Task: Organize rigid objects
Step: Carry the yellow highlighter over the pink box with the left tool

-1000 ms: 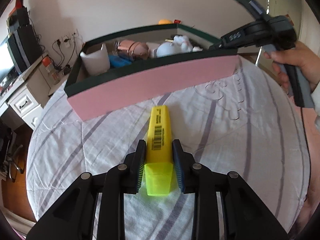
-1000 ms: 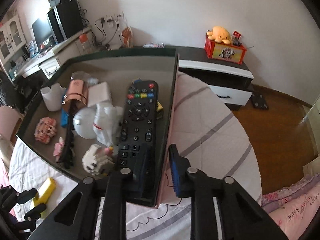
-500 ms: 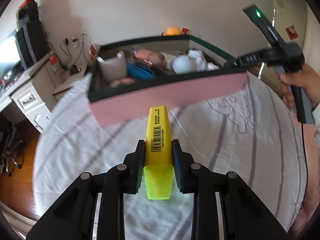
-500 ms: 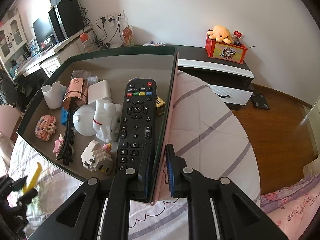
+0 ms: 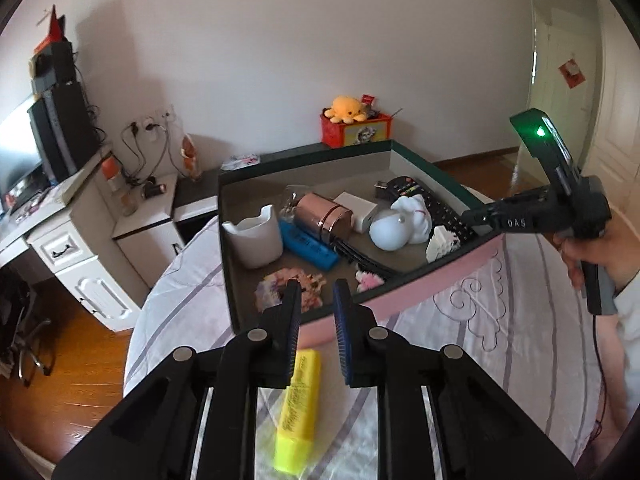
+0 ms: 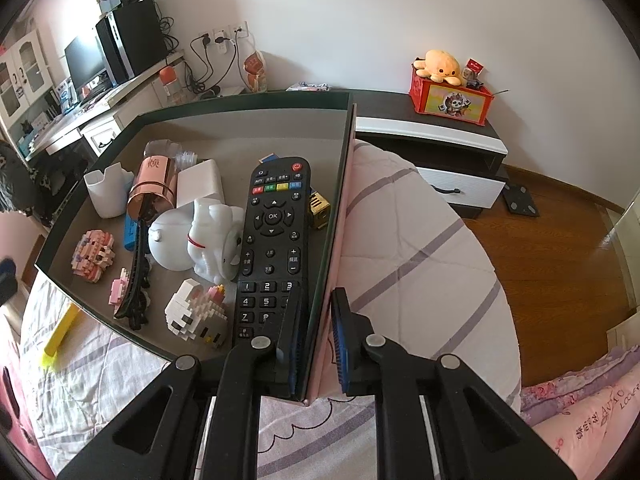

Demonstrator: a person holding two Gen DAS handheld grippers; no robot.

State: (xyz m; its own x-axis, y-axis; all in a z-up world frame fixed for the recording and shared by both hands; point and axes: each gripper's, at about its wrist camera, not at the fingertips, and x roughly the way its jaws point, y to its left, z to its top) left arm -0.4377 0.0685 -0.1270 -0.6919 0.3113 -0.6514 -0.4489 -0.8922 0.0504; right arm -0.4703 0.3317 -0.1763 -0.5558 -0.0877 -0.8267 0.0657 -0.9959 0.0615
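my left hand-held gripper (image 5: 316, 300) hangs above the near edge of the pink box (image 5: 420, 292), its jaws drawn narrow with nothing between them. the yellow highlighter (image 5: 298, 404) lies loose on the striped bedspread (image 5: 500, 340) below it, just outside the box wall. my right hand-held gripper (image 6: 316, 320) pinches the box's side wall near its corner, one finger inside beside the black remote (image 6: 272, 240), one outside. inside the box sit a white cup (image 5: 254, 240), a copper tin (image 5: 322, 216), a white figurine (image 6: 212, 236) and small brick toys.
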